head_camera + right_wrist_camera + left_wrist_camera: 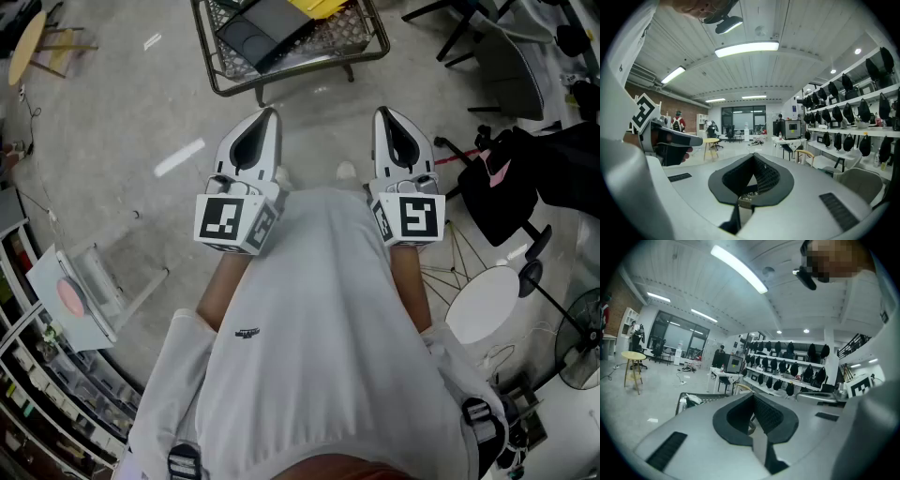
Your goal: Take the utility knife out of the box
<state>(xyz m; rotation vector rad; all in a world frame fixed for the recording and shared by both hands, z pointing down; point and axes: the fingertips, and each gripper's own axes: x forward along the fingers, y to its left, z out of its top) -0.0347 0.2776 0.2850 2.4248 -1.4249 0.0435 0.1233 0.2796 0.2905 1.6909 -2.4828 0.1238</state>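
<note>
No utility knife shows in any view. In the head view a black flat case [265,28] lies in a wire basket [221,82] on the floor ahead; whether it is the box I cannot tell. My left gripper [270,114] and right gripper [382,113] are held side by side close to the person's white shirt, well short of the basket. Both point forward, each with its jaws together and nothing between them. The left gripper [752,397] looks out level across a large room, as does the right gripper [753,157], which also sees the left gripper's body [670,140] beside it.
A black bag [525,173] and stand legs lie at the right, with a white round stool [483,305] and a fan [583,352] below them. Shelving [33,375] lines the left edge. A yellow stool [26,47] stands far left. Racks of dark bags [787,366] fill the far wall.
</note>
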